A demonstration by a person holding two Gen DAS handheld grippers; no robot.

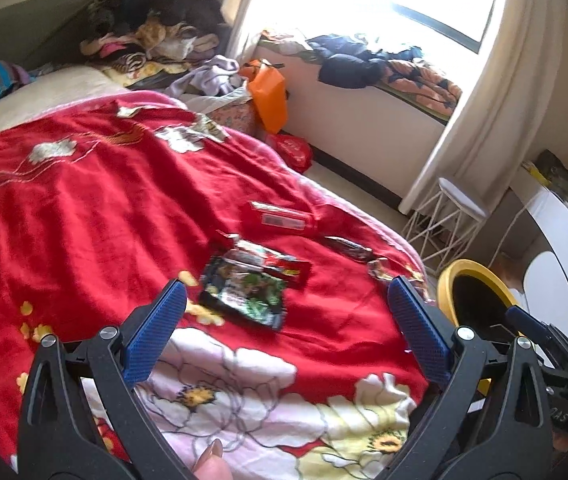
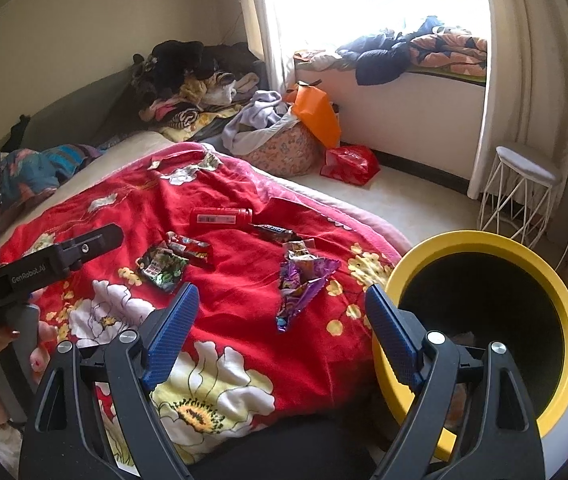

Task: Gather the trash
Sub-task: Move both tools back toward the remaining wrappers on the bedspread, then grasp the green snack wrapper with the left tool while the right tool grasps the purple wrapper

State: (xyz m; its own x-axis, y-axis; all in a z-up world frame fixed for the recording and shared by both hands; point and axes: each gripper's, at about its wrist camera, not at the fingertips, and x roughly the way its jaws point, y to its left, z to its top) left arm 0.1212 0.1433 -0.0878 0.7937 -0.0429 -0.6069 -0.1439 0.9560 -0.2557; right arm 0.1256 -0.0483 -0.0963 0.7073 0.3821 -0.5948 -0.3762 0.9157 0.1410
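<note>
Black tool (image 2: pixel 279 298) w/ blue ribbed pads (image 2: pixel 171 332), silver screws, nails maybe red.

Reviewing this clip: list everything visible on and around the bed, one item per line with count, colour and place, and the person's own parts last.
blanket: one, red with flowers, covering the bed
dark wrapper: one, black-green, mid-blanket
red wrapper: one, beside the dark wrapper
purple wrapper: one, crumpled, nearest the bin
red bottle: one, lying farther up the blanket
dark bar wrapper: one, beside the red bottle
bin: one, yellow rim, black inside, at the bed's edge
stool: one, white wire, by the curtain
orange bag: one, on the floor
clothes pile: mixed, at the headboard
left gripper: open, above the dark wrapper
right gripper: open, empty
</note>
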